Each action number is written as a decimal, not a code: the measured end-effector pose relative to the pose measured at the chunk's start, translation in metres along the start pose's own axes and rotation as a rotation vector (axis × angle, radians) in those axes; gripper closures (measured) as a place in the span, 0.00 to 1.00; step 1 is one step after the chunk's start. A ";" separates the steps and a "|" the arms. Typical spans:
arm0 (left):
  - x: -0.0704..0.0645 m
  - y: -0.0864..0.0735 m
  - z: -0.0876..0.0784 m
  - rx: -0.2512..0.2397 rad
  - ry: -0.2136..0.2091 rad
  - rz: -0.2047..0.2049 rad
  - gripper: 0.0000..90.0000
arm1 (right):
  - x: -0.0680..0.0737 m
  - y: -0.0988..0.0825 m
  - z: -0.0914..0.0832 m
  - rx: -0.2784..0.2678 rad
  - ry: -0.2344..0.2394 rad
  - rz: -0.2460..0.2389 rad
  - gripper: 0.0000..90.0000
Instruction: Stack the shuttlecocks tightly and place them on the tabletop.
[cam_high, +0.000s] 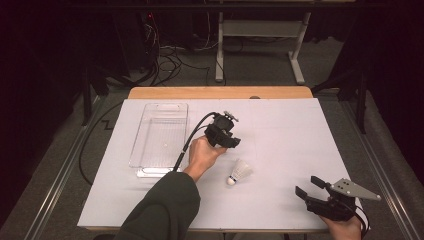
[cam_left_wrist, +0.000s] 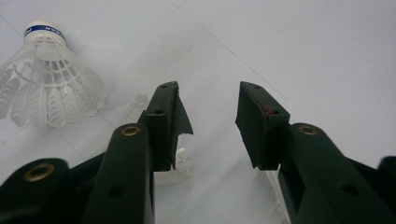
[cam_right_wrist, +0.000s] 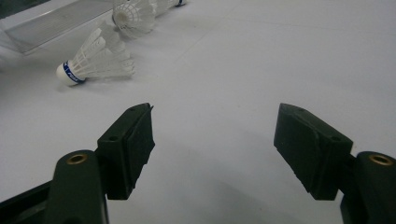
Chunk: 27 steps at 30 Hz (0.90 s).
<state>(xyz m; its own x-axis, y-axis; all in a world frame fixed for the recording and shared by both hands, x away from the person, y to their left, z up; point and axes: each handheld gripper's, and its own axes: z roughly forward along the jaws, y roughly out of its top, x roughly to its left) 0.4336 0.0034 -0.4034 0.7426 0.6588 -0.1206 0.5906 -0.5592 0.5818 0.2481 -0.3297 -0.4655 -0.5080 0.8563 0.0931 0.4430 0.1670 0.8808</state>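
Observation:
A white shuttlecock with a blue-banded cork lies on the white table cover, just right of the person's left hand. My left gripper hovers over the table's middle. In the left gripper view, my left gripper is open with only bare cover between its pads; one shuttlecock lies to the upper left. The feathers of a second shuttlecock show beneath the left jaw. My right gripper rests open at the front right corner. In its own view my right gripper stands wide open, facing a shuttlecock and another shuttlecock farther off.
A clear plastic tray lies on the left part of the table, its edge also seen as the tray in the right gripper view. A wooden table edge runs along the back. Cables and desk legs stand on the floor beyond.

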 end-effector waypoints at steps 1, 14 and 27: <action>0.000 0.000 -0.001 -0.003 0.001 -0.002 0.66 | 0.000 0.000 0.000 0.000 0.000 0.001 0.32; -0.004 -0.001 -0.012 -0.027 -0.016 0.009 0.64 | 0.000 0.000 0.000 0.002 0.002 0.000 0.32; -0.008 -0.011 -0.031 -0.056 -0.032 0.003 0.60 | 0.001 0.000 0.001 0.003 0.000 -0.001 0.32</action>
<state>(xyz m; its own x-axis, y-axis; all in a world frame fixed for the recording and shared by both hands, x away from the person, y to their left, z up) 0.4112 0.0202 -0.3843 0.7547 0.6401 -0.1441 0.5705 -0.5317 0.6259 0.2483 -0.3289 -0.4655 -0.5082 0.8562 0.0926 0.4446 0.1687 0.8797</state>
